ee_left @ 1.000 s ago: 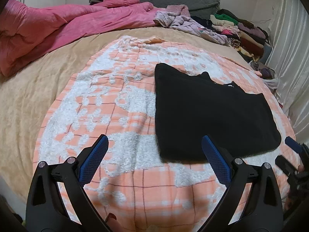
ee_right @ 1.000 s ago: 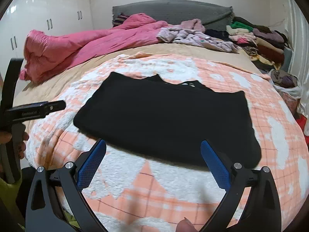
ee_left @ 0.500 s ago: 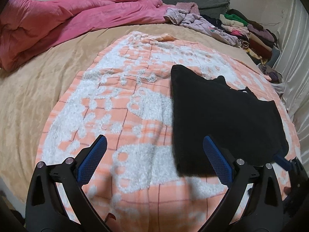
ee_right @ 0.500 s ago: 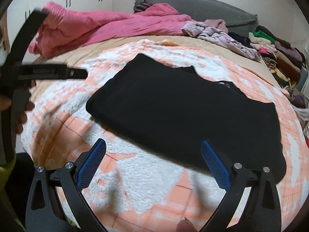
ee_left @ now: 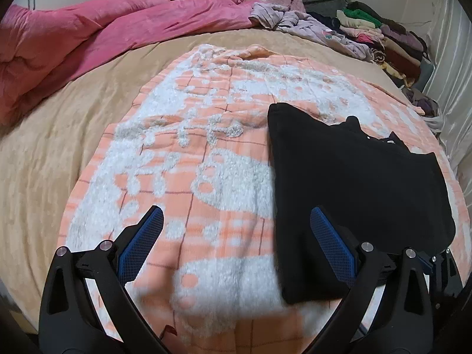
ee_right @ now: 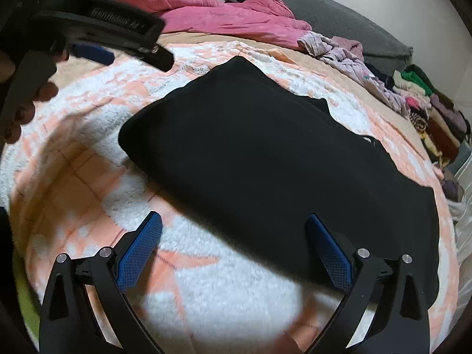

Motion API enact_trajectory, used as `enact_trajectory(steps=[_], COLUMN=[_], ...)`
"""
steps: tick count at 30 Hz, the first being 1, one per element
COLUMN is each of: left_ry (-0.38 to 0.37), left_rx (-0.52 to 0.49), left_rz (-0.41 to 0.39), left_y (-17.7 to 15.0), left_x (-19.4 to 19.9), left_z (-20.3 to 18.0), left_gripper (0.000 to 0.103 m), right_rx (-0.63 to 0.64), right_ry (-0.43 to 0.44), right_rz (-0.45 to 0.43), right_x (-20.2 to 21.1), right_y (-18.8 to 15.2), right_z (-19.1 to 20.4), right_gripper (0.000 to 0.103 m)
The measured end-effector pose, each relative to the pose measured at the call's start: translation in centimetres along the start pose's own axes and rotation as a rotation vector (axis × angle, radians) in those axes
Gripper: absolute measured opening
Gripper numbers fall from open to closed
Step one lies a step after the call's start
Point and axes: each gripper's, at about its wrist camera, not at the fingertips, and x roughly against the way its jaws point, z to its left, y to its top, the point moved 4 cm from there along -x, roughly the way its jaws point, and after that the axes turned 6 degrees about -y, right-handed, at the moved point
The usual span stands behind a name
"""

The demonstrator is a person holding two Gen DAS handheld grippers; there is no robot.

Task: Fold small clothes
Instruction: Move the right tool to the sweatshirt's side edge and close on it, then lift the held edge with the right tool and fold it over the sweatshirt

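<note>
A black garment (ee_left: 354,183) lies flat, folded into a rectangle, on the orange and white blanket (ee_left: 188,177); it also shows in the right wrist view (ee_right: 280,159). My left gripper (ee_left: 236,242) is open and empty, just above the blanket at the garment's near left corner. My right gripper (ee_right: 233,250) is open and empty over the garment's near edge. The left gripper also shows at the upper left of the right wrist view (ee_right: 94,50). Part of the right gripper shows at the lower right of the left wrist view (ee_left: 439,268).
A pink duvet (ee_left: 103,32) is bunched at the bed's far left. Loose lilac clothes (ee_left: 298,20) and a stack of folded clothes (ee_left: 383,38) lie at the far right. A white curtain (ee_left: 454,88) hangs on the right. The beige sheet (ee_left: 59,135) surrounds the blanket.
Both grippers have swung to the left and come lower and closer to the garment. The left gripper now looms larger in the right wrist view. Both stay open.
</note>
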Motion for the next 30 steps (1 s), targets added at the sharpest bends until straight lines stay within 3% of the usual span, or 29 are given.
enact_trajectory(steps=[9,14,17,21,22,25,26,28,30], left_ry=[-0.013,-0.065,-0.126,-0.177,-0.185,-0.249,-0.321,-0.392,-0.413], left_rx=[0.015,0.072,0.104,0.12,0.122,0.143,0.183,0.233,0.231], left_rz=[0.023,0.028,0.065,0.1,0.108,0.154,0.185,0.213,0.218], left_y=[1.0,2.0,2.5,2.8,2.8,2.6,2.4,2.2,2.3], left_x=[-1.6,-2.3,-3.2,-4.5,-4.7,-5.7,-6.2,-6.7,-6.9], left_z=[0.0,0.2,-0.2,-1.1,-1.3,-2.2,-2.6,-3.1,-3.7], left_gripper=[0.093,0.093,0.093,0.093,0.093,0.093,0.093,0.093,0.093], right_rx=[0.004,0.031,0.04,0.035,0.025,-0.021,-0.036,-0.07,-0.095], right_ry=[-0.045,-0.085,-0.081,-0.027,-0.011,0.025,0.036,0.062,0.076], right_rz=[-0.004,-0.052,-0.092,-0.146,-0.158,-0.196,-0.202,-0.215,-0.231], right_x=[-2.4,-2.9,-2.5,-1.4,-1.1,-0.1,0.1,0.8,1.4], right_y=[1.8,2.6,2.8,2.9,2.9,3.1,3.1,3.1,3.0], right_z=[0.4,0.7,0.6,0.1,-0.2,-1.5,-1.8,-2.6,-3.3], right_gripper=[0.098,0.094,0.074,0.03,0.025,0.016,0.015,0.014,0.013])
